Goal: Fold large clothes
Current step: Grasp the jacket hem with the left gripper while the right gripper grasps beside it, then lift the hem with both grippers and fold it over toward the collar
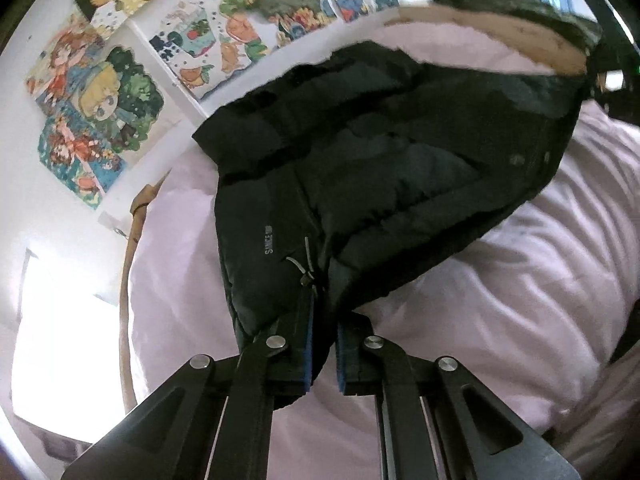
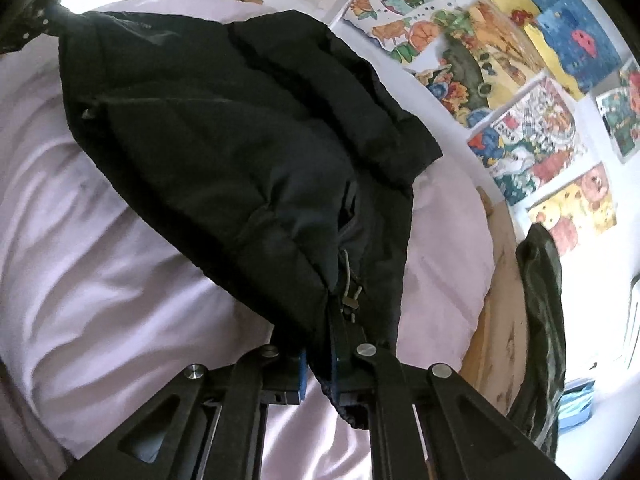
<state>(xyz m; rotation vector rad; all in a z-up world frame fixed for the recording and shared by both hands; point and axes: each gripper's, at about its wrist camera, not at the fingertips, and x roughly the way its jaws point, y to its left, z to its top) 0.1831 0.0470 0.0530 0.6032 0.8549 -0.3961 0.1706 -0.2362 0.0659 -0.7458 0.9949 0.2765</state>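
A white wall (image 1: pixel 24 184) runs behind the bed and is covered with colourful cartoon posters (image 1: pixel 96 120) pinned edge to edge, some with torn or curling borders. The bed carries a pale pink duvet (image 1: pixel 520 280), rumpled into soft folds. A light wooden bed frame (image 2: pixel 504 304) curves along the mattress edge next to the wall, and a dark green cloth (image 2: pixel 544 344) hangs over it in the right wrist view. Strong daylight pours from a window (image 1: pixel 56 344) low beside the bed, washing that area out to white.
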